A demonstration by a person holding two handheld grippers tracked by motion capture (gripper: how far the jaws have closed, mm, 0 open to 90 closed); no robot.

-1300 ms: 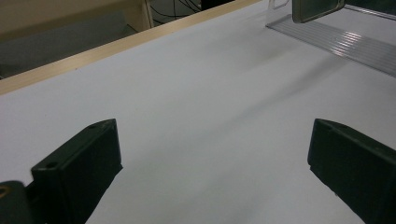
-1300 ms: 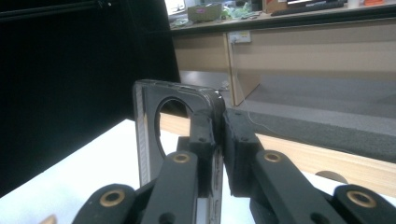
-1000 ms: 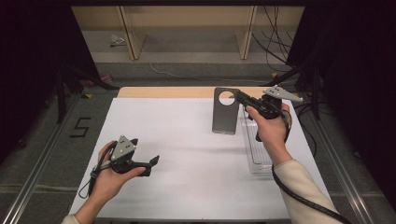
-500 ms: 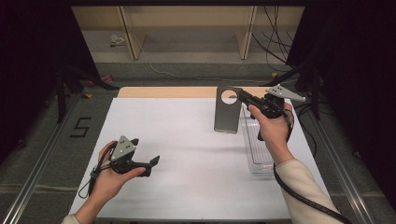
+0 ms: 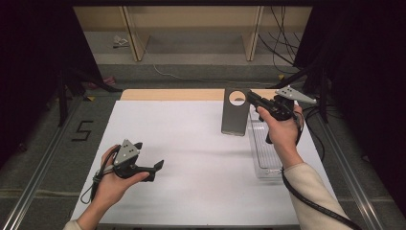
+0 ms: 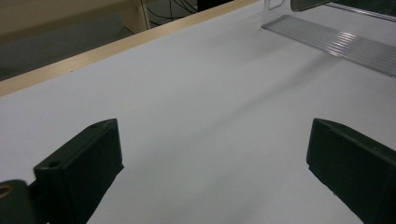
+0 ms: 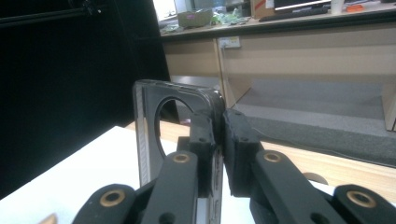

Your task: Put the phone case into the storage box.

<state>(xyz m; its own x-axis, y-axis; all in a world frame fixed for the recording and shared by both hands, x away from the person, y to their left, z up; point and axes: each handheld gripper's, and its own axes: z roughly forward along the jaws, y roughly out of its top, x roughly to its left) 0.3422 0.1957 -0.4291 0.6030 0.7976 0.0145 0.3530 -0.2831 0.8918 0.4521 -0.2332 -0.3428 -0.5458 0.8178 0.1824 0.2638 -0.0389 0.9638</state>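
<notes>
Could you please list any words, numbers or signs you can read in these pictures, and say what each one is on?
"5": dark mark on the grey floor left of the table.
Items on the far desk in the right gripper view: too blurred to read.
The plate held by the right gripper: no text visible.

left gripper [image 6: 212, 163] | I see its two black fingers [image 6: 79, 163] spread wide, nothing between them | white worktop [image 6: 196, 98] under them, pale wooden edge strip [image 6: 116, 46] running behind | clear ribbed plastic tray [image 6: 336, 42] lying flat at upper right, well apart from the fingers
</notes>
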